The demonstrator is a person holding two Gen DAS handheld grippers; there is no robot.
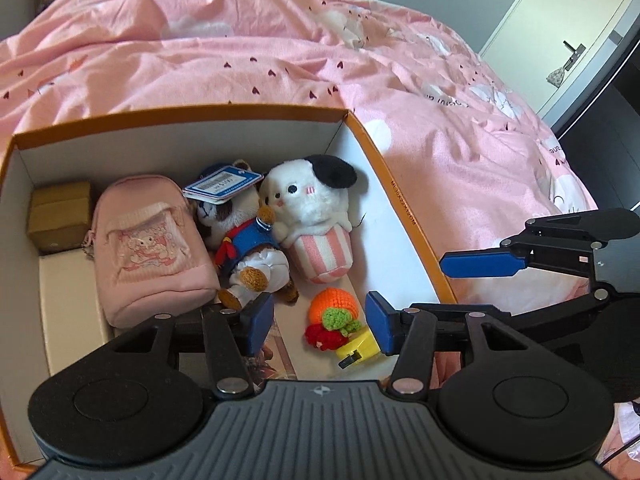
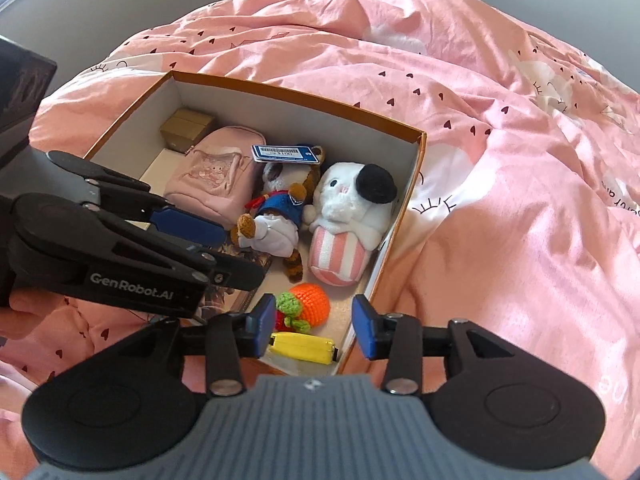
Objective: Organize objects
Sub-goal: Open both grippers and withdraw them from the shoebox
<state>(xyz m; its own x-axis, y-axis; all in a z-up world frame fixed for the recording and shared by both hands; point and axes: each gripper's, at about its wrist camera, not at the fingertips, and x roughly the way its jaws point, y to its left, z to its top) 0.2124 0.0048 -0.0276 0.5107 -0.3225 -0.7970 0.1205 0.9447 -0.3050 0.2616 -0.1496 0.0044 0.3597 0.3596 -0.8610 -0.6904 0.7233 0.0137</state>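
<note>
An open cardboard box [image 1: 362, 128] with an orange rim lies on the bed. Inside it are a pink pouch [image 1: 148, 244], a small brown carton [image 1: 60, 214], a sailor-suited plush with a blue tag [image 1: 248, 240], a white dog plush in a striped cup [image 1: 316, 216], a crocheted orange [image 1: 334, 304] and a yellow item [image 1: 360, 348]. My left gripper [image 1: 320, 326] hangs open above the crocheted orange, with nothing pressed between its pads. My right gripper [image 2: 314, 330] is open too, over the box's near corner above the yellow item [image 2: 302, 346]. Neither holds anything.
A rumpled pink duvet [image 1: 280, 52] covers the bed all around the box. One blue pad [image 1: 480, 266] of the right gripper reaches in beside the box's right wall. A white door with a handle [image 1: 574, 50] stands at the far right.
</note>
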